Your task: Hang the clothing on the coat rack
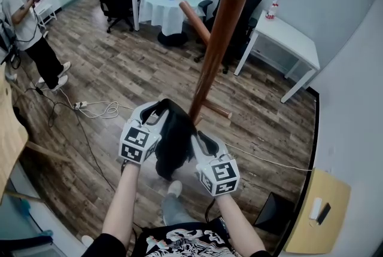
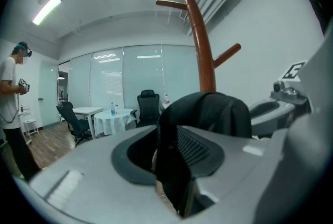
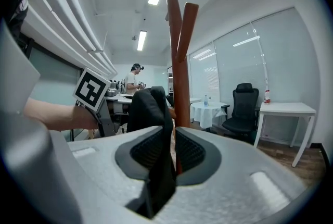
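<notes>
In the head view, the left tongs (image 1: 157,115) and right tongs (image 1: 201,140) flank a bunched black fabric garment (image 1: 173,145), just beside the reddish-brown wooden coat rack (image 1: 222,40). Whether a peg carries it I cannot tell.

In the left gripper view, the tongs stand partly apart. The garment hangs loosely between the pads, with the rack behind it.

In the right gripper view, the tongs are likewise partly apart. The cloth is slack between them, not pinched.

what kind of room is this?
Most likely an office or meeting room: a white desk, a black office chair, a round table with a white cloth and a glass partition wall.
</notes>
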`<state>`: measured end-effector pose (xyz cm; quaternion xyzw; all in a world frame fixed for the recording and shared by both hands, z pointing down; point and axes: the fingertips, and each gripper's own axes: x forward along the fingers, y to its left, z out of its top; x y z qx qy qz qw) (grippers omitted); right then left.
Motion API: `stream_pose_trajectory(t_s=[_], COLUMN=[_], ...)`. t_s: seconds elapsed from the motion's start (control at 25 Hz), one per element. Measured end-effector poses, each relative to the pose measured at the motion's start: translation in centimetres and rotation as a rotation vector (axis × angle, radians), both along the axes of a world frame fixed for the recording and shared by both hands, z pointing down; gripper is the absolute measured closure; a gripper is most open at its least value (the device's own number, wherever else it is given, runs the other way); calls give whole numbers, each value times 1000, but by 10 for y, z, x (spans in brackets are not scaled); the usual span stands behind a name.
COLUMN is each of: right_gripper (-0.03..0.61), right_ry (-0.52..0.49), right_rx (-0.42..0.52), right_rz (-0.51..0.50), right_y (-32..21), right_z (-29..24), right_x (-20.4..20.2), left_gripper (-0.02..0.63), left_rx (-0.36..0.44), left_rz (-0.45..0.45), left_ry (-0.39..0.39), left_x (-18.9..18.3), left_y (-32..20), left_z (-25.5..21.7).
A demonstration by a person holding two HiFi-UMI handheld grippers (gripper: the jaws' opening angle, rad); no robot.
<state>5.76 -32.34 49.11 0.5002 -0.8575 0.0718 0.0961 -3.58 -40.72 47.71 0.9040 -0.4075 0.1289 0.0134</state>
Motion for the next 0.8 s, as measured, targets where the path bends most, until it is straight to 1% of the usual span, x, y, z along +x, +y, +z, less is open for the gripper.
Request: stream_pose_trajectory(t_s=[0.24,0.44,0.52,0.64,0.76,0.8], right_gripper=[509,509,509,517,517,518], right_ry=[-4,2,5,8,10,11], right_rx=[50,49,59,106,134,142], right_rz=[32,29,28,48,64,66], right_y=[4,8,8,11,12,13], right_z=[-10,-11,-14,-23,-31,-33], right_x=[4,1,-1,0,1,2], left_gripper=[517,491,491,492,497,517], left_rx=[7,6,6,12,30,40], left_rz=[-16,-28,-30,-32,-47,-54], left_ry=[28,36,36,27,23,26], left_x=[-8,-13,-16,-18,-24,-26], left_y=[7,10,12,17,22,25], left_z=[-2,-6,-6,-8,-13,-16])
